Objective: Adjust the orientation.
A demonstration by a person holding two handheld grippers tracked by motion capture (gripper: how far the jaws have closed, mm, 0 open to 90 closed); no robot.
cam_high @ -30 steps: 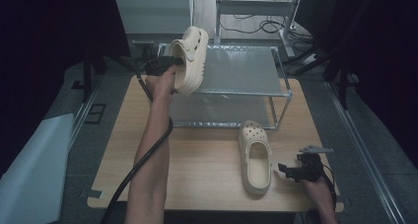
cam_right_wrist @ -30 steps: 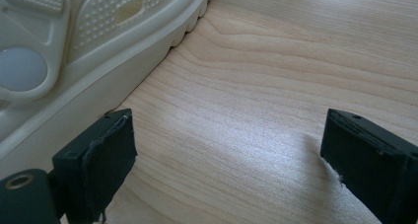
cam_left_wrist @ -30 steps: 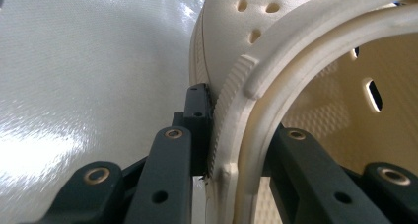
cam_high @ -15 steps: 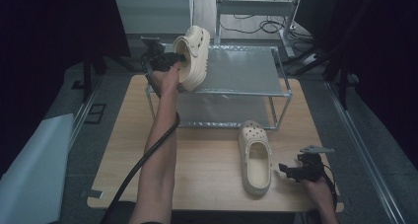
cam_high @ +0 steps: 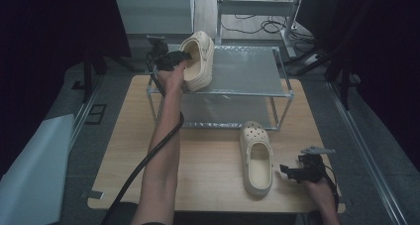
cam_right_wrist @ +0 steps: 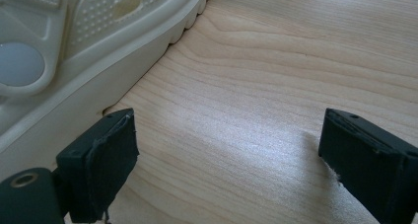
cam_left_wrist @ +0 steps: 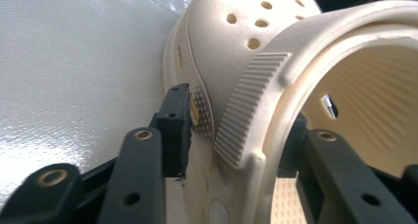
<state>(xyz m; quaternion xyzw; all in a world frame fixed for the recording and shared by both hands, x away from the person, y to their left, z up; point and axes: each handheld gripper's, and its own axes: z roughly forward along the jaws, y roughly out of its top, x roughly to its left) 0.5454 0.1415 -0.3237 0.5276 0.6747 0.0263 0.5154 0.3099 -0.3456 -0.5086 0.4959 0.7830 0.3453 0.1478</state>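
Observation:
A cream clog [cam_high: 199, 59] leans on its side on the top shelf of a metal rack [cam_high: 247, 71]. My left gripper [cam_high: 176, 61] is at its heel end. In the left gripper view the clog's side wall [cam_left_wrist: 256, 61] stands between the jaws of my left gripper [cam_left_wrist: 236, 135]. They have just been opening, and the left pad [cam_left_wrist: 178, 128] sits a hair off the wall. The matching clog [cam_high: 257, 158] lies sole down on the wooden table [cam_high: 208, 170]. My right gripper [cam_high: 292, 171] rests open to its right, with bare wood between the jaws of the right gripper [cam_right_wrist: 226, 160] and the clog [cam_right_wrist: 74, 46] beside them.
The rack has a lower shelf [cam_high: 223, 111] under the top one and stands at the table's far side. A cable [cam_high: 148, 155] trails from the left gripper along the forearm. A pale sheet [cam_high: 29, 165] lies on the floor to the left.
The left hand has lowered the clog from above the rack onto the top shelf. The right gripper and the second clog have not moved.

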